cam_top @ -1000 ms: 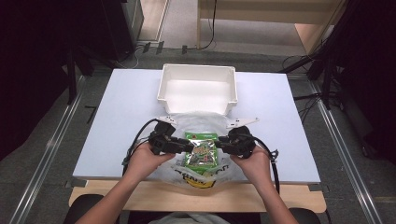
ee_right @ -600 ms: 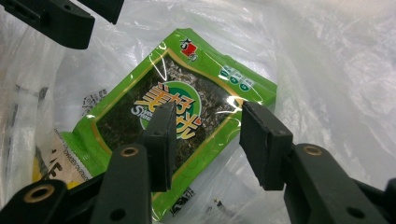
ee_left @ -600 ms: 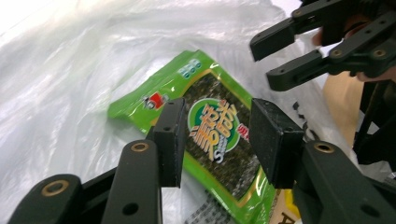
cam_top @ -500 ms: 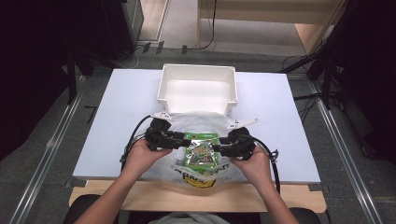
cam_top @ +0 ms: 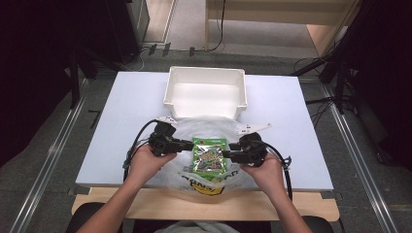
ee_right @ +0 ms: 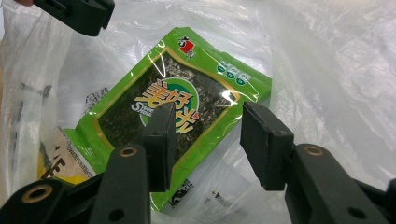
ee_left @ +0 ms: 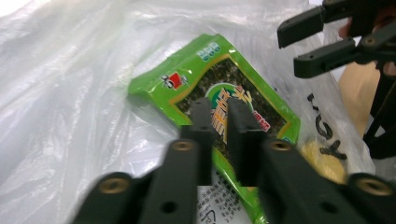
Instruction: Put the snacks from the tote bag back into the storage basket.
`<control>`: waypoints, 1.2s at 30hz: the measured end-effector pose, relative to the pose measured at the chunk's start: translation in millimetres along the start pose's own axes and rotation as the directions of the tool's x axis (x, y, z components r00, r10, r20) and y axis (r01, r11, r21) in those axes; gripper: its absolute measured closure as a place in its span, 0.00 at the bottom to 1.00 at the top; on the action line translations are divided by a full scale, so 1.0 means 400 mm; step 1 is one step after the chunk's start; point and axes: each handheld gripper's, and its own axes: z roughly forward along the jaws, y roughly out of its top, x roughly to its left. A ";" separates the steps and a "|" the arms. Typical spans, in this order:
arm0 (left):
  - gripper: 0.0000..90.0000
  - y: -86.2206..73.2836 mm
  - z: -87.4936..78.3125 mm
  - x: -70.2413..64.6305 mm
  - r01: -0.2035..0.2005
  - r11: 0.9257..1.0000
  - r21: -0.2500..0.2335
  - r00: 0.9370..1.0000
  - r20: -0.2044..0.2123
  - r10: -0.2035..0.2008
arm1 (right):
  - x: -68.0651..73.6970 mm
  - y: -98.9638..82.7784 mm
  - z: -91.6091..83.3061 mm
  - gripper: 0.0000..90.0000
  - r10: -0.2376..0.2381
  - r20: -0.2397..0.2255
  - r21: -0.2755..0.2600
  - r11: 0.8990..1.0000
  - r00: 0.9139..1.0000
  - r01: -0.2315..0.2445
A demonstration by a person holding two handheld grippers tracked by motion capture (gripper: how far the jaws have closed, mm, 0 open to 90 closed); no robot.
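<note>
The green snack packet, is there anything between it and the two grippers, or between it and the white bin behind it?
Nothing visible blocks either. The green snack packet lies bare on top of the clear plastic bag, with the left gripper and right gripper at its sides. Between it and the white bin, just crumpled bag.

Count: one green snack packet [cam_top: 210, 156], one plastic bag [cam_top: 204, 128], one white bin [cam_top: 206, 92], two grippers.
</note>
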 end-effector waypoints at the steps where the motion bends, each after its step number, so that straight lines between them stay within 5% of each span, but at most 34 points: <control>1: 1.00 -0.001 0.006 -0.004 -0.007 1.000 0.011 1.000 0.003 0.007 | 0.003 0.001 0.001 0.67 -0.001 0.000 0.000 1.000 1.000 0.001; 15: 1.00 -0.028 0.083 -0.011 -0.009 0.993 0.120 1.000 -0.012 0.011 | 0.018 0.001 0.024 0.69 0.015 0.003 0.021 1.000 1.000 -0.015; 36: 1.00 -0.048 0.085 0.005 0.022 0.993 0.116 1.000 -0.007 -0.021 | 0.031 0.001 0.041 0.62 0.021 -0.016 0.040 0.999 1.000 -0.020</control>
